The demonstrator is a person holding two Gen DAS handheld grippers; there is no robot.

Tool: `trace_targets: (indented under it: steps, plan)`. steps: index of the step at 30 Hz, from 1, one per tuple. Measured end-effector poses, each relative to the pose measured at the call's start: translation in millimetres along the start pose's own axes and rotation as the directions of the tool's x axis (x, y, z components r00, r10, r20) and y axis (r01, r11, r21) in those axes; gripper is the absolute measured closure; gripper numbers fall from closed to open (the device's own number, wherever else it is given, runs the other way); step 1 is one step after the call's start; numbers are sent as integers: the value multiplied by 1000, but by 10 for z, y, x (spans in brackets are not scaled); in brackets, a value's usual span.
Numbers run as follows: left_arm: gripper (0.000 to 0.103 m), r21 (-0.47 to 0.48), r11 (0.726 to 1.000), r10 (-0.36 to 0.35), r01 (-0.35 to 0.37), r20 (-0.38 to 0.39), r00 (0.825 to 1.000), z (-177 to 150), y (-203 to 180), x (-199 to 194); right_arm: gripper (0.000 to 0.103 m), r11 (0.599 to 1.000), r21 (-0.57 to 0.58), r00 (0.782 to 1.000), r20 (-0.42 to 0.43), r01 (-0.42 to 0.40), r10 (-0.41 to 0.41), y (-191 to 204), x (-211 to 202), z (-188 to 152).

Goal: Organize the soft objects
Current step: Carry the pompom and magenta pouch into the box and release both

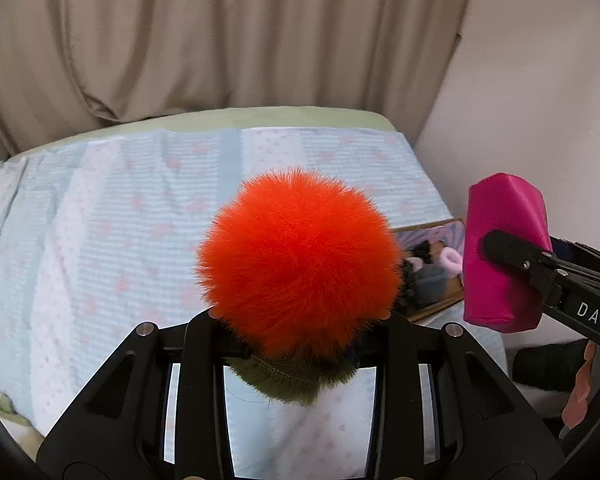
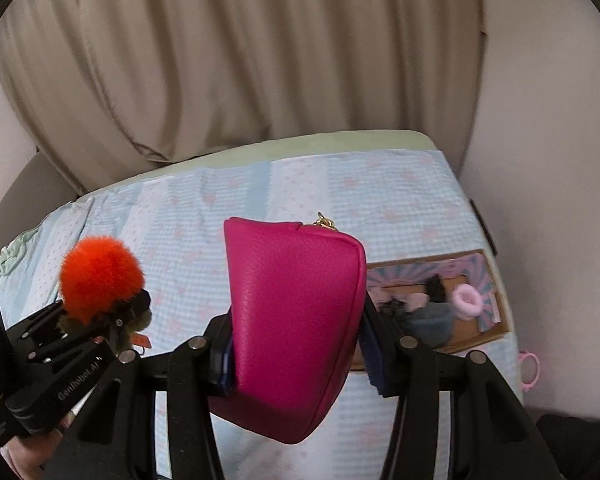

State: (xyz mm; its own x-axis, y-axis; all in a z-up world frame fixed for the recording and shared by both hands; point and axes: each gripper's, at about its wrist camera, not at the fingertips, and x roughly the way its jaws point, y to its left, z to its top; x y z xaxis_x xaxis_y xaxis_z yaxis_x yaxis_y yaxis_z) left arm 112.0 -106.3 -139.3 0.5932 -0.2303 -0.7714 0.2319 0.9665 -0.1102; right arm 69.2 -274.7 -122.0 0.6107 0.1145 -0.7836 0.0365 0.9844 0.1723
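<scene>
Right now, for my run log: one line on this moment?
left: holds pompom | right: holds pouch | both above bed

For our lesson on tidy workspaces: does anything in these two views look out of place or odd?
One thing: a pink ring-shaped item hangs off the bed's right edge, outside the cardboard box where the other soft things lie. The orange pompom and magenta pouch are simply held in the tongs above the bed.

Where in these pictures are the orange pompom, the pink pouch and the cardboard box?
orange pompom point(image 1: 300, 260): left wrist view, middle of its fur.
pink pouch point(image 2: 296, 316): right wrist view, middle of its facing side.
cardboard box point(image 2: 496, 312): right wrist view, its right-hand wall.
</scene>
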Motion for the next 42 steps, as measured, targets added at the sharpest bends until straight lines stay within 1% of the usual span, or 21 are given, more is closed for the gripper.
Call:
trace_targets:
  steps: [4, 7, 10, 14, 18, 21, 23, 24, 26, 29, 30, 31, 32, 33, 34, 35, 36, 37, 39, 42]
  plan:
    - [74, 1, 1000, -30, 30, -17, 999, 31, -394, 230, 57, 999, 30, 1000, -11, 26, -25, -551, 12, 23]
    - [74, 5, 998, -55, 55, -43, 998, 57, -716, 509, 57, 997, 47, 998, -25, 57, -55, -950, 78, 42]
    - [74, 12, 998, -64, 66, -81, 995, 68, -1001, 840, 57, 995, 56, 995, -58, 87, -84, -1330, 270, 72]
    - [74, 23, 998, -63, 67, -140, 988, 66, -1236, 1338, 57, 992, 70, 990, -110, 101, -93, -1756, 628, 114]
    - [74, 32, 998, -49, 57, -211, 976, 35, -1447, 1878, 57, 992, 89, 982, -170, 93, -77, -2075, 1041, 128]
    - [74, 40, 998, -33, 45, -263, 964, 2, -1599, 2298, 57, 992, 100, 975, -214, 79, -56, -2267, 1354, 135]
    - [74, 50, 998, -17, 33, -290, 957, -31, -1650, 2523, 57, 993, 102, 968, -247, 68, -41, -2361, 1600, 134]
    - [74, 51, 998, -9, 26, -305, 952, -45, -1671, 2645, 57, 993, 102, 965, -259, 63, -35, -2384, 1660, 103]
    - [74, 53, 999, 10, 9, -334, 942, -104, -1681, 2835, 57, 994, 100, 955, -295, 49, -17, -2435, 1874, 65]
    - [74, 54, 998, 31, -12, -372, 928, -197, -1663, 3033, 57, 995, 98, 942, -335, 34, 1, -2485, 2087, 0]
    - [72, 57, 998, 35, -14, -376, 926, -222, -1644, 3036, 57, 994, 102, 938, -346, 30, 7, -2501, 2144, -12]
    - [60, 66, 998, 44, -21, -374, 927, -248, -1649, 3048, 57, 994, 109, 933, -359, 26, 16, -2513, 2197, -29]
    - [31, 76, 997, 53, -27, -374, 926, -270, -1635, 3032, 55, 993, 121, 924, -380, 15, 32, -2531, 2256, -49]
    - [13, 83, 996, 63, -34, -376, 924, -276, -1651, 3036, 53, 991, 132, 917, -395, 4, 50, -2539, 2318, -51]
    - [0, 94, 994, 87, -55, -380, 921, -283, -1658, 3039, 44, 989, 150, 910, -408, -12, 73, -2551, 2360, -65]
    - [0, 101, 993, 102, -68, -375, 921, -289, -1657, 3021, 25, 986, 163, 907, -411, -28, 93, -2560, 2384, -64]
    - [0, 103, 992, 101, -67, -369, 924, -297, -1654, 3001, 11, 986, 164, 906, -409, -41, 106, -2559, 2393, -55]
    - [0, 100, 994, 87, -53, -374, 923, -312, -1650, 2988, 0, 987, 159, 907, -408, -40, 103, -2556, 2401, -46]
    - [0, 85, 995, 74, -44, -383, 921, -336, -1618, 2963, 0, 990, 143, 915, -396, -20, 76, -2562, 2372, -29]
    - [0, 65, 997, 63, -41, -396, 916, -360, -1585, 2948, 0, 987, 161, 916, -392, -16, 79, -2584, 2365, -36]
